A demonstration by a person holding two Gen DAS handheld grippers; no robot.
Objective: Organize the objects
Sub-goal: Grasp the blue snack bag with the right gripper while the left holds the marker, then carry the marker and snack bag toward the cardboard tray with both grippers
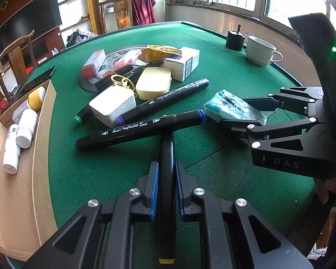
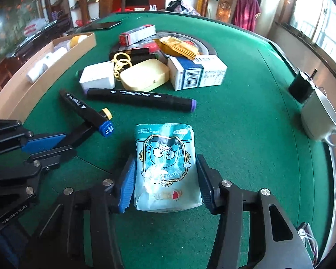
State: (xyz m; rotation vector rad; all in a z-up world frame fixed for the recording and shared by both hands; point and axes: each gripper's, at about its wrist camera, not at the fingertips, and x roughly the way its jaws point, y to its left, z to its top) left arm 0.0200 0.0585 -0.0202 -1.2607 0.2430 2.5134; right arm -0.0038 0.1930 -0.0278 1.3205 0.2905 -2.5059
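Note:
My left gripper point(image 1: 166, 163) is shut on a black marker with yellow ends point(image 1: 166, 201), which runs forward between the blue pads. Its far end goes under a blue-capped marker point(image 1: 141, 130) lying crosswise on the green table point(image 1: 212, 85). In the right wrist view the left gripper point(image 2: 67, 144) comes in from the left, and the yellow tip point(image 2: 107, 113) pokes out past the blue cap point(image 2: 106, 130). My right gripper point(image 2: 165, 157) is shut on a teal tissue pack point(image 2: 165, 172) resting on the felt, with a pad against each side. The left wrist view shows the same pack point(image 1: 230, 106) at right.
A cardboard tray point(image 1: 42, 139) with white bottles point(image 1: 26, 127) lines the left edge. Mid-table lie a purple-capped marker point(image 2: 141, 99), a white box point(image 2: 96, 77), a cream case point(image 2: 145, 74), a medicine box point(image 2: 197, 71) and packets. A white cup point(image 2: 318, 116) stands at the right.

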